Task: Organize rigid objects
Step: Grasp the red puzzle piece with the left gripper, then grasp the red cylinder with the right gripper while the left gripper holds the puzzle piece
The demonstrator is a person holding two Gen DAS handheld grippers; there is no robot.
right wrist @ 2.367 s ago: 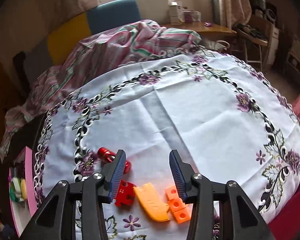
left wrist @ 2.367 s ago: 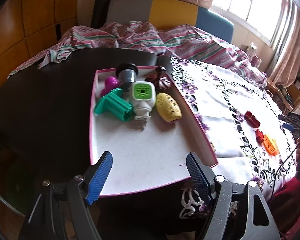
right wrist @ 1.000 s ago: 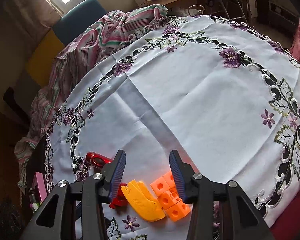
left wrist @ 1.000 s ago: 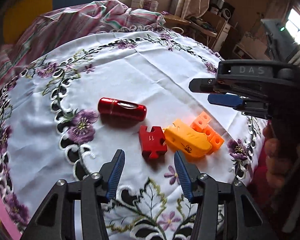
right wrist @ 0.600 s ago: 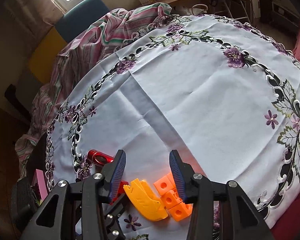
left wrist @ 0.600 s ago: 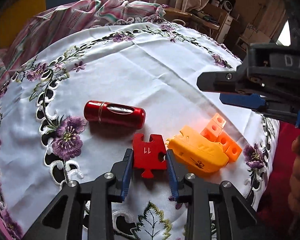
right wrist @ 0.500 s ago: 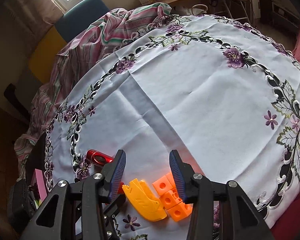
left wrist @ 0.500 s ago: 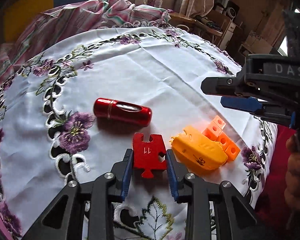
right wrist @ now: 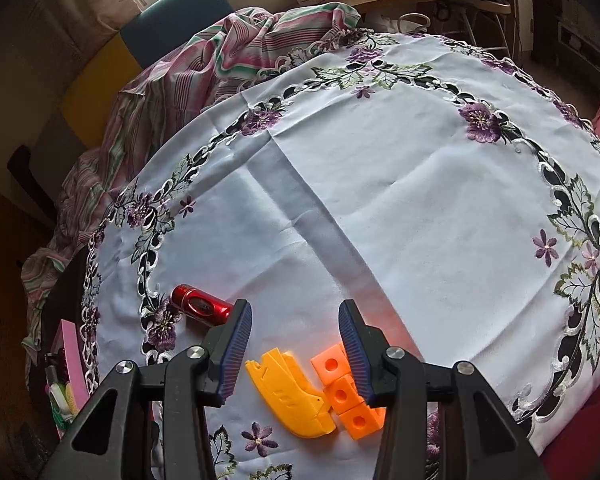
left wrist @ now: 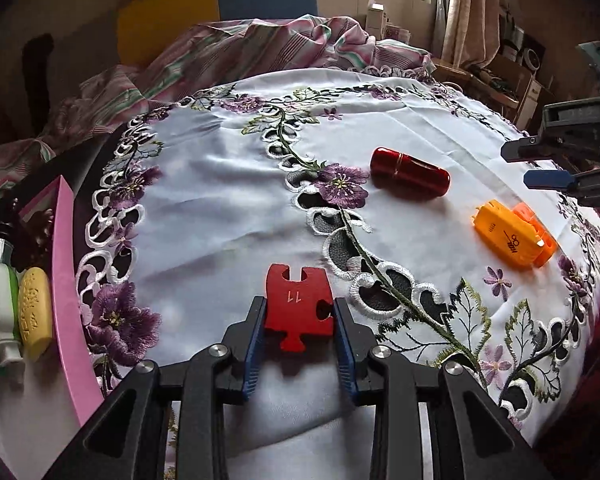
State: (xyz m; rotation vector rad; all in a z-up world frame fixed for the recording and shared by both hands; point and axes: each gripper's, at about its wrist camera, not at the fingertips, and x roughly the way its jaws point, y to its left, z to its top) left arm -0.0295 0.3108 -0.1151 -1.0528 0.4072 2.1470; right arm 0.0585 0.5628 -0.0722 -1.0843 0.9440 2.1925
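The left gripper (left wrist: 299, 326) clamps the red puzzle piece (left wrist: 298, 307) marked 11, held above the embroidered surface (left wrist: 228, 200) near the pink tray (left wrist: 66, 280). The right gripper (right wrist: 296, 354) hangs wide open over the yellow-orange block (right wrist: 290, 396) and orange cubes (right wrist: 342, 394); the red cylinder (right wrist: 200, 305) lies just left.

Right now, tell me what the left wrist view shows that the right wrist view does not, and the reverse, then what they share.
Only the left wrist view shows the red puzzle piece, marked 11, clamped in the left tool, and the right tool from the side.

Only the right wrist view shows the right tool from behind, open, and the holes in the orange block.

Both show the red cylinder, the yellow-orange piece, the embroidered tablecloth and the pink tray.
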